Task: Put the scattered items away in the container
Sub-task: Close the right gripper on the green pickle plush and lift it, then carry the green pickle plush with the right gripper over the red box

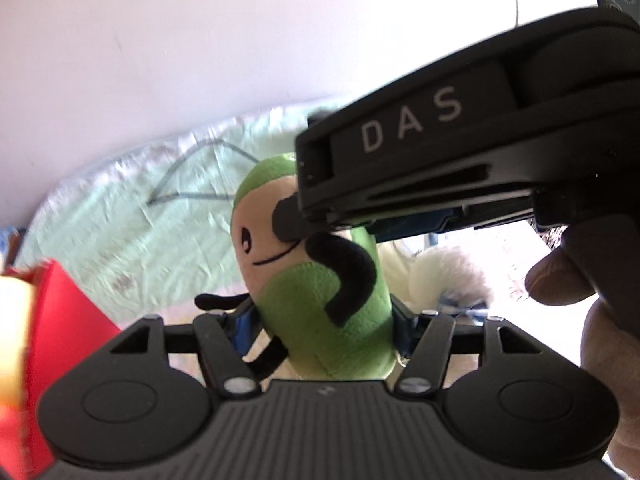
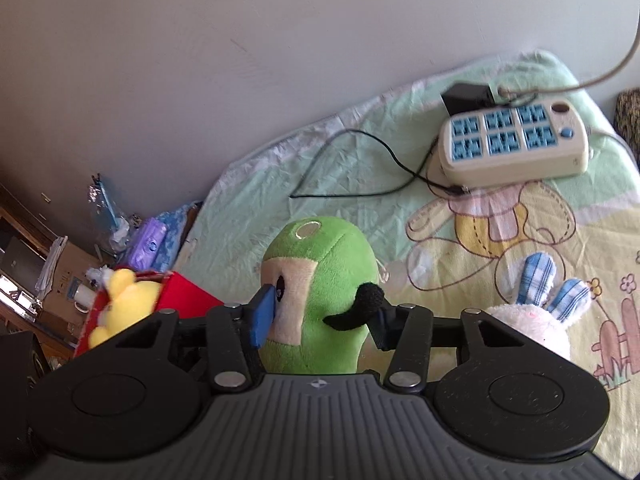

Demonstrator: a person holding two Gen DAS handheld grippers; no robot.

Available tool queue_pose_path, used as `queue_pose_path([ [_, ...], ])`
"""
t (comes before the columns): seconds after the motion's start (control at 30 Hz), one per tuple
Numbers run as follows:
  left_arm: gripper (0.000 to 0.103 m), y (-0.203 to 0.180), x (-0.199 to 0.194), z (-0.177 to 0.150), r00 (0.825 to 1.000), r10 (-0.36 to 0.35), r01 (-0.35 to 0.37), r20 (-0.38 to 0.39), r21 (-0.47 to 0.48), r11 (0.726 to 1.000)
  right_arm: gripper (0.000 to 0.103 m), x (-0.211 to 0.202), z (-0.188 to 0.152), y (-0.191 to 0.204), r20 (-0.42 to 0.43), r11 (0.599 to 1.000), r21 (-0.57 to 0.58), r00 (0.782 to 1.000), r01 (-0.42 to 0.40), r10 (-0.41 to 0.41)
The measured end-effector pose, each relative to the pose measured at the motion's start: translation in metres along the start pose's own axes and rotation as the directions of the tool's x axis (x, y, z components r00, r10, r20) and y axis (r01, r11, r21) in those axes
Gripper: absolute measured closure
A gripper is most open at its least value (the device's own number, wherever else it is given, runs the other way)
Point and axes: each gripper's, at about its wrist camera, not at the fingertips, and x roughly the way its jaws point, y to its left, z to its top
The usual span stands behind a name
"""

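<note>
Right gripper (image 2: 320, 316) and left gripper (image 1: 320, 320) clamp green plush (image 2: 320, 280).

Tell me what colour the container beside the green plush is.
Red: the container, with a yellow plush in it. Clearest in the right wrist view.

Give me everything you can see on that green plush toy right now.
The green plush toy is an elongated, fleecy figure with a cream face panel, black oval eyes, a stitched smile, thin black limbs and a round patch on its crown. It stands roughly upright. The right gripper clamps it with blue pads at face height; the left gripper closes around its lower body. Behind it lies the pastel bedsheet; a red container sits beside it.
</note>
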Motion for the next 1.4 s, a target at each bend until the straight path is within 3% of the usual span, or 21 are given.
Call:
queue_pose_path([
  [0.27, 0.040, 0.023, -0.079, -0.003, 0.989, 0.043, -0.041, 0.142, -0.015, 0.999, 0.051, -0.037, -0.004, 0.056, 0.112, 0.996, -0.058, 0.990, -0.074, 0.081],
  [0.6, 0.040, 0.095, -0.150, -0.024, 0.964, 0.089, -0.087, 0.250, -0.020, 0.996, 0.051, -0.029, -0.023, 0.158, 0.165, 0.983, -0.122, 0.974, -0.137, 0.156],
  [0.83, 0.040, 0.180, -0.176, -0.059, 0.972, 0.081, -0.069, 0.221, -0.059, 0.996, 0.051, 0.022, -0.051, 0.236, 0.143, 0.985, -0.124, 0.980, -0.123, 0.140],
  [1.03, 0.040, 0.250, -0.172, -0.080, 0.981, 0.067, -0.052, 0.184, -0.083, 0.995, 0.051, 0.063, -0.075, 0.284, 0.116, 0.988, -0.127, 0.987, -0.092, 0.107],
  [1.4, 0.039, 0.318, -0.161, -0.122, 0.996, 0.043, -0.037, 0.084, -0.071, 0.997, 0.051, 0.122, -0.104, 0.335, 0.059, 0.985, -0.171, 0.998, -0.018, 0.028],
])
